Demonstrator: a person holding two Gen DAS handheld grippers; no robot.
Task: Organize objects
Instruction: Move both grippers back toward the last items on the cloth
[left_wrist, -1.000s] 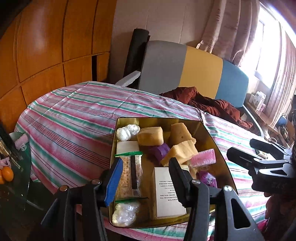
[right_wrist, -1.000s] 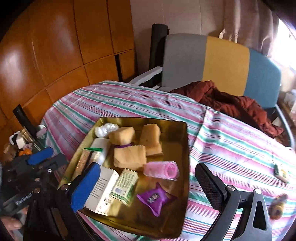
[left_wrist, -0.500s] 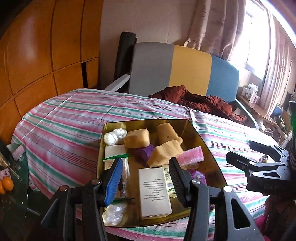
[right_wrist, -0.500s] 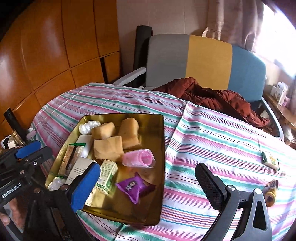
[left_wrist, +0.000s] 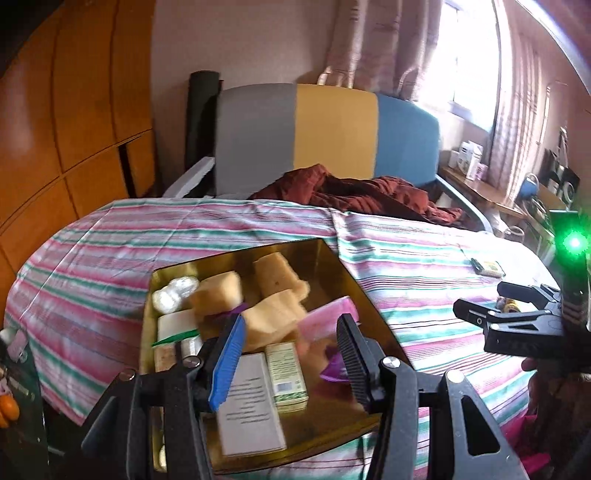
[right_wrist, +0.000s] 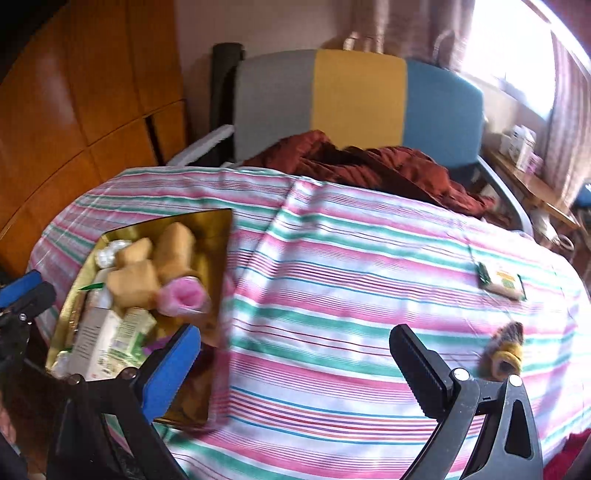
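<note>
Left wrist view: I look down past my left gripper (left_wrist: 291, 328), its blue and black fingers standing apart with nothing between them, onto a shiny gold rectangular metal tray (left_wrist: 354, 284) on the pink, green and white striped tablecloth (left_wrist: 92, 266).
Tray contents: yellow sponge blocks (left_wrist: 218, 297), a white printed carton (left_wrist: 249, 402), a small green-and-cream box (left_wrist: 286, 374), a pink rolled cloth (left_wrist: 325, 321), a purple wrapper (left_wrist: 334, 369) and white wrapped bundles (left_wrist: 173, 297) lie crowded together.
Only from the left: the print on the white carton's upper face and my right gripper's (left_wrist: 476, 306) side profile at the frame's right, with a green light above it.
Right wrist view: my right gripper (right_wrist: 295, 350) hangs over bare tablecloth (right_wrist: 332, 295), jaws wide apart and empty; the tray (right_wrist: 218, 221) sits at the left edge.
Only from the right: a fuzzy brown-and-yellow rolled object (right_wrist: 504, 350) just beside the black finger, and a flat green-and-yellow packet (right_wrist: 502, 282) farther out, well apart from the tray.
Long axes: the carton and the green box lie flat, side by side, running from the tray's near edge towards its middle; the pink roll's open end faces my right camera.
Surroundings: a grey, yellow and blue chair back (right_wrist: 354, 99) with a crumpled dark red cloth (right_wrist: 369, 166) stands behind the table; orange wooden panels (left_wrist: 74, 110) line the left.
In the way: motion blur softens the right view.
</note>
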